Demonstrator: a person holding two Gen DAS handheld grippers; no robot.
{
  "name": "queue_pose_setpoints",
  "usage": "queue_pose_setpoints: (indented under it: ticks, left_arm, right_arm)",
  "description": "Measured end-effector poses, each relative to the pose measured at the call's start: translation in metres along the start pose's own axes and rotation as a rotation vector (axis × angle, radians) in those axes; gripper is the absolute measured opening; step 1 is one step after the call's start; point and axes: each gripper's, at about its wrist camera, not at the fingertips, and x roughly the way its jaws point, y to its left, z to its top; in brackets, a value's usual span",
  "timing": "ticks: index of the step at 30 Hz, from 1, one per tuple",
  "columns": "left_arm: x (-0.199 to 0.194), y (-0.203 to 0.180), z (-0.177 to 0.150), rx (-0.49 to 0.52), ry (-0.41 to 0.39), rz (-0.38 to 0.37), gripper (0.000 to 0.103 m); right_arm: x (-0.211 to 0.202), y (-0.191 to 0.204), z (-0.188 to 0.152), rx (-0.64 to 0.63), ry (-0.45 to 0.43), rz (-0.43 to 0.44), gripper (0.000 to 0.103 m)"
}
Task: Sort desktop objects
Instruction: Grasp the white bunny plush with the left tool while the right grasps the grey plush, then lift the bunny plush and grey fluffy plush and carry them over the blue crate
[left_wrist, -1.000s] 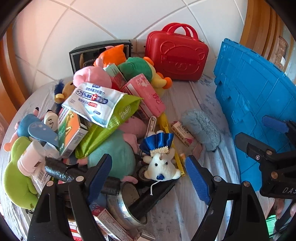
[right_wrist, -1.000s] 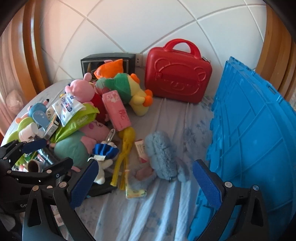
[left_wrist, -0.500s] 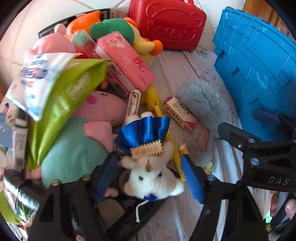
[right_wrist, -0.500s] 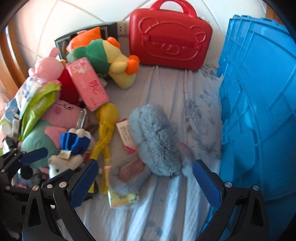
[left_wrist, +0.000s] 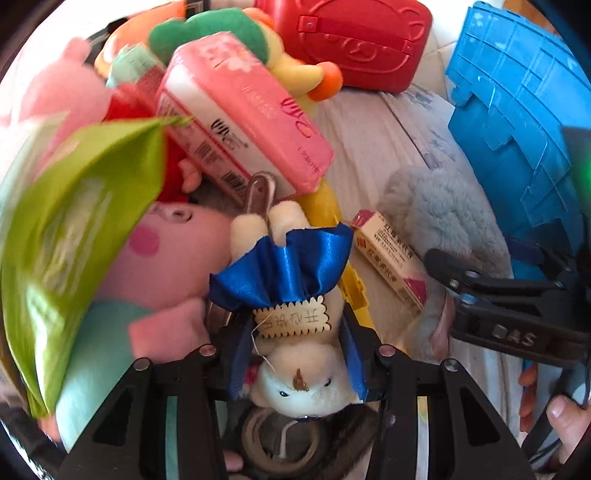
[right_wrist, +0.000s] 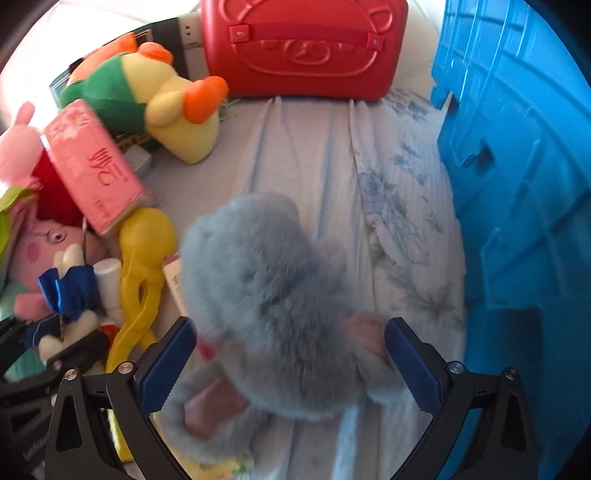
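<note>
The left gripper (left_wrist: 295, 363) clamps the white plush (left_wrist: 303, 384) (face visible only there); the right gripper (right_wrist: 290, 363), spread wide, straddles the grey plush (right_wrist: 269, 295).

Your white plush bear (left_wrist: 295, 354) wore a royal-blue satin skirt, and both grippers had blue finger pads (right_wrist: 413, 365) on black frames. The fluffy toy (right_wrist: 266, 284) was grey-blue with pink patches. The case (right_wrist: 303, 48) was red, the crate (right_wrist: 517, 184) bright blue, the tissue pack (left_wrist: 243, 122) pink with white, the pouch (left_wrist: 74, 229) lime green. The cloth (right_wrist: 314, 147) was pale lilac with blue flowers.
</note>
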Motion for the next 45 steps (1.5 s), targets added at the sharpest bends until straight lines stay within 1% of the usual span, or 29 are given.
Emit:
queue_pose_setpoints:
  ticks: [3, 7, 8, 9, 10, 11, 12, 13, 15, 18, 21, 24, 27, 33, 39, 42, 45]
  left_arm:
    - [0.005, -0.002, 0.009, 0.013, -0.009, 0.002, 0.043]
    - [0.009, -0.001, 0.014, 0.016, -0.017, 0.0, 0.043]
    - [0.01, -0.002, 0.015, 0.016, -0.02, 0.002, 0.043]
    - [0.011, -0.003, 0.017, 0.018, -0.023, 0.005, 0.043]
    - [0.012, -0.004, 0.017, 0.02, -0.025, 0.008, 0.043]
    - [0.012, -0.004, 0.018, 0.02, -0.027, 0.008, 0.043]
    - [0.013, -0.004, 0.018, 0.018, -0.027, 0.006, 0.043]
    - [0.012, -0.004, 0.019, 0.016, -0.025, 0.004, 0.042]
    - [0.011, -0.004, 0.018, 0.01, -0.025, 0.004, 0.041]
    - [0.003, -0.003, 0.015, 0.007, -0.038, 0.007, 0.04]
    - [-0.016, -0.002, 0.012, 0.005, -0.072, 0.001, 0.04]
    - [-0.039, -0.003, 0.008, 0.019, -0.119, 0.02, 0.04]
    - [-0.068, 0.002, 0.006, 0.008, -0.177, 0.031, 0.04]
    - [-0.136, 0.007, -0.004, -0.002, -0.314, 0.069, 0.04]
    - [-0.201, -0.003, -0.021, 0.005, -0.443, 0.067, 0.04]
    - [-0.229, -0.009, -0.026, 0.02, -0.489, 0.061, 0.04]
    - [-0.252, -0.021, -0.029, 0.047, -0.533, 0.047, 0.04]
  right_arm:
    - [0.015, 0.0, 0.004, 0.029, 0.015, 0.015, 0.103]
    - [0.027, 0.005, 0.004, 0.032, 0.019, 0.009, 0.102]
    - [0.027, 0.005, 0.004, 0.028, 0.016, 0.013, 0.096]
    - [0.026, 0.006, 0.004, 0.021, 0.009, 0.024, 0.084]
    - [0.025, 0.006, 0.004, 0.021, -0.001, 0.031, 0.076]
    - [0.022, 0.006, 0.004, 0.018, -0.014, 0.021, 0.058]
    - [0.019, 0.007, 0.004, 0.009, -0.023, 0.007, 0.05]
    - [0.019, 0.008, 0.003, -0.001, -0.02, -0.007, 0.049]
    - [0.017, 0.007, 0.0, 0.005, -0.014, 0.013, 0.046]
    - [0.002, 0.005, -0.003, 0.007, -0.042, 0.023, 0.044]
    - [-0.019, 0.009, -0.005, -0.01, -0.086, 0.034, 0.043]
    - [-0.04, 0.021, -0.008, -0.044, -0.128, 0.045, 0.043]
    - [-0.063, 0.03, -0.009, -0.068, -0.173, 0.057, 0.043]
    - [-0.13, 0.044, -0.009, -0.101, -0.302, 0.079, 0.043]
    - [-0.208, 0.054, -0.018, -0.134, -0.422, 0.091, 0.043]
    - [-0.243, 0.055, -0.024, -0.142, -0.481, 0.069, 0.043]
    - [-0.28, 0.047, -0.03, -0.126, -0.54, 0.064, 0.043]
